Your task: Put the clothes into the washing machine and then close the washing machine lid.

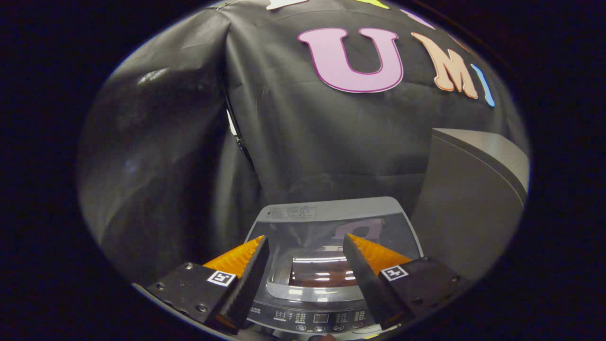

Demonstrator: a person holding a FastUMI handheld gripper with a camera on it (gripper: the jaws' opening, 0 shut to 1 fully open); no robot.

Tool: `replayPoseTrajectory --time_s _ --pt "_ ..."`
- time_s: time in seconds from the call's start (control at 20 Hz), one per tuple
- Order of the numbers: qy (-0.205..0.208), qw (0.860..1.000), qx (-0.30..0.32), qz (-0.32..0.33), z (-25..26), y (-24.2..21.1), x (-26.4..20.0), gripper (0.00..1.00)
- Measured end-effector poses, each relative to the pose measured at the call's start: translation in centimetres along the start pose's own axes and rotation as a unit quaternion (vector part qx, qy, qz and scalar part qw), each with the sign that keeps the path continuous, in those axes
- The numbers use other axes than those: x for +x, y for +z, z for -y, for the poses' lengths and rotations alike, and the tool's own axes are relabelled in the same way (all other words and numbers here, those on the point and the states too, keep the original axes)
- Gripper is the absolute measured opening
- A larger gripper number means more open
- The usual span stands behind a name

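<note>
A grey top-loading washing machine (326,210) stands below and just ahead of the fingers, against the black cloth wall. Its glossy lid (383,232) lies down flat over the tub. Through the lid's window, something reddish-brown (326,275) shows under reflected light strips; I cannot tell whether it is clothing. The control panel (317,318) runs along the machine's near edge. My gripper (305,238) hovers above the lid, open, with nothing between its fingers. The window sits in the gap between them.
A tall grey cabinet or box (468,208) stands right beside the machine on its right. Black cloth (303,142) hangs close behind the machine and folds into a corner on its left.
</note>
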State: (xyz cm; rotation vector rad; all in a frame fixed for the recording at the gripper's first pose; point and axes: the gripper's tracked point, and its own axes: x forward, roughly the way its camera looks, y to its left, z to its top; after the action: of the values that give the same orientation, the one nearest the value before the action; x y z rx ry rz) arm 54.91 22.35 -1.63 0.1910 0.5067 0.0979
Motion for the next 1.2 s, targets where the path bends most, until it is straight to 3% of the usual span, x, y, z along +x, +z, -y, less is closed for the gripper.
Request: replayPoseTrajectory --time_s 0.45,1.2 --pt "0.008 0.999 -0.021 0.042 0.8 1.5 -2.3 0.96" --pt "0.009 0.988 -0.009 0.154 -0.2 5.9 -14.1 0.95"
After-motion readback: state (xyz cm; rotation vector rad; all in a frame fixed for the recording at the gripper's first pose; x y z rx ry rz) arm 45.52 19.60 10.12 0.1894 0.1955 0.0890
